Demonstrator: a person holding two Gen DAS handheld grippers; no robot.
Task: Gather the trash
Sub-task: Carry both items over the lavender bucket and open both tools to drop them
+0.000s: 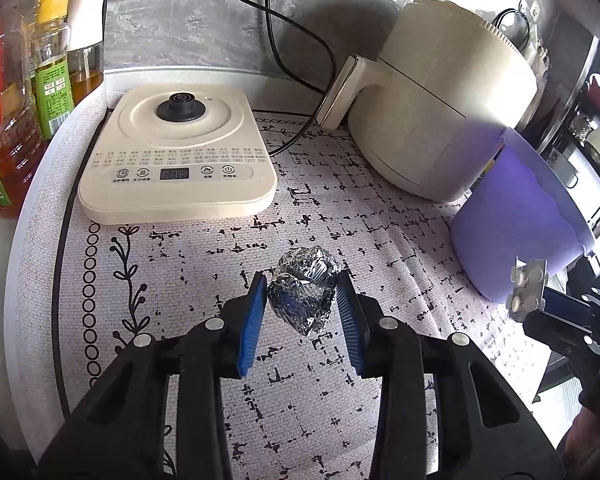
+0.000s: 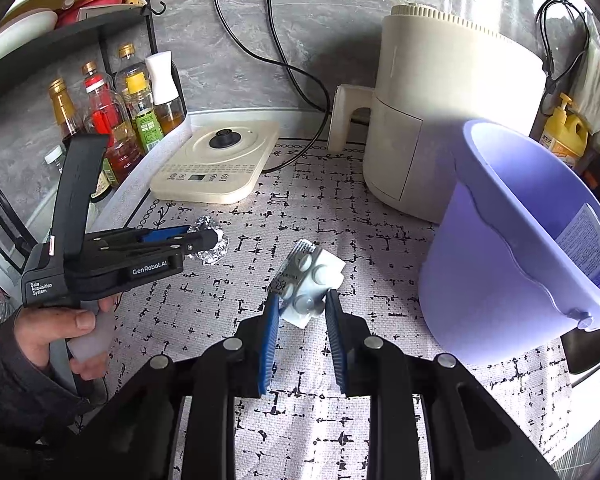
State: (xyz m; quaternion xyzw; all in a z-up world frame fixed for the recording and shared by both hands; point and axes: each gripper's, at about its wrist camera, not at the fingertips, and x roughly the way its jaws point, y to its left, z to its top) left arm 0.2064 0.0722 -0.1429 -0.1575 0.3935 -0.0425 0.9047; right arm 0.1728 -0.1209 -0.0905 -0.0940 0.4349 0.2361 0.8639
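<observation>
Mid-collection: left gripper clamps foil ball at frame centre, just above the surface. Right gripper pinches blister pack; contact w/ right pad unclear. Next: carry both over purple bucket at right, release.

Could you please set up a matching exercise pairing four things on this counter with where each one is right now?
Things:
1. foil ball
2. blister pack
3. purple bucket
4. kettle base

Places:
A. standing beside the air fryer
B. between the left tongs
C. lying near the oil bottles
D. between the right tongs

Pairs: 1-B, 2-D, 3-A, 4-C
</observation>
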